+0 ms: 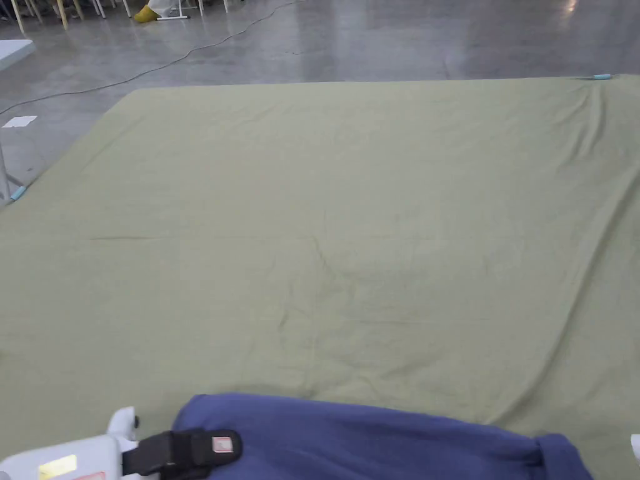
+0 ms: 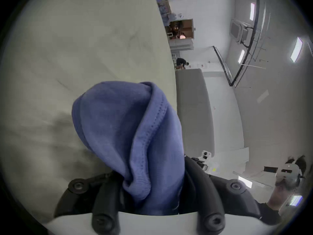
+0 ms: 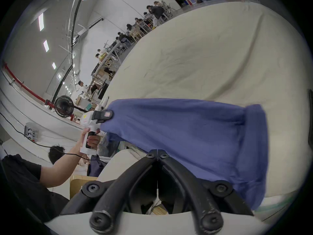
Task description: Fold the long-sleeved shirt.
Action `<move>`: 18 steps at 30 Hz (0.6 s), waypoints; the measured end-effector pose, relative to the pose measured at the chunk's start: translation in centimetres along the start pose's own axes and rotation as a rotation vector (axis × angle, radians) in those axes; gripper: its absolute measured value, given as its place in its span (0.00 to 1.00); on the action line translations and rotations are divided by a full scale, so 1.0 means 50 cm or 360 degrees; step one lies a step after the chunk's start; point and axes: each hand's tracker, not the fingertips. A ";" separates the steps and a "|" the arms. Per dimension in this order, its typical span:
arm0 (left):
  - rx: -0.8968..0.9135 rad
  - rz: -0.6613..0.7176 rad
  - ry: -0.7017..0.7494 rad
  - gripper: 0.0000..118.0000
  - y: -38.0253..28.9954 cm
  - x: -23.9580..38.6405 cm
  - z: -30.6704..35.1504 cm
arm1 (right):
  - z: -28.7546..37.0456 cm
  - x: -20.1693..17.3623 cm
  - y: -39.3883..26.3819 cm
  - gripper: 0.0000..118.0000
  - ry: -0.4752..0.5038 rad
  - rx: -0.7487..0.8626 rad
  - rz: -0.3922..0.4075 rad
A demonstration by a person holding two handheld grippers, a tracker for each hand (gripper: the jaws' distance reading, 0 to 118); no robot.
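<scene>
Shirt: the blue long-sleeved shirt point(image 1: 375, 440) hung lifted at the near edge of the table, stretched between the two grippers, its top edge roughly level across the bottom of the head view.
Shirt, cuffed end: a banded part point(image 1: 559, 456) sat at the right end of the stretched span in the head view.
Left gripper: the left gripper point(image 2: 147, 184) had both black jaws pressed together on a bunched fold of the shirt point(image 2: 128, 130), with a stitched hem curling up out of them in the left gripper view.
Left gripper, other views: its white body and black tip point(image 1: 181, 451) held the shirt's left end in the head view; in the right gripper view it point(image 3: 103, 116) clamped the far corner of the cloth point(image 3: 186, 137).
Left hand: the hand point(image 3: 91, 137) wrapped the white handle below that gripper.
Right gripper: the right gripper point(image 3: 157, 154) showed its jaw tips closed tight against each other at the shirt's lower edge; whether cloth lay between them I could not tell.
Table: the pale green sheet point(image 1: 325, 237) covered the table beyond the shirt, wrinkled toward its right side.
Floor: grey concrete point(image 1: 375, 44) lay past the far edge, with a cable point(image 1: 187, 57) running across it.
Background: a black fan point(image 3: 64, 106) and several people at far tables appeared in the right gripper view.
</scene>
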 end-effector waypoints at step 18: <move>-0.0032 -0.0495 0.0941 0.18 -0.114 0.318 -0.157 | 0.030 -0.035 0.000 0.00 -0.0186 0.0015 -0.0006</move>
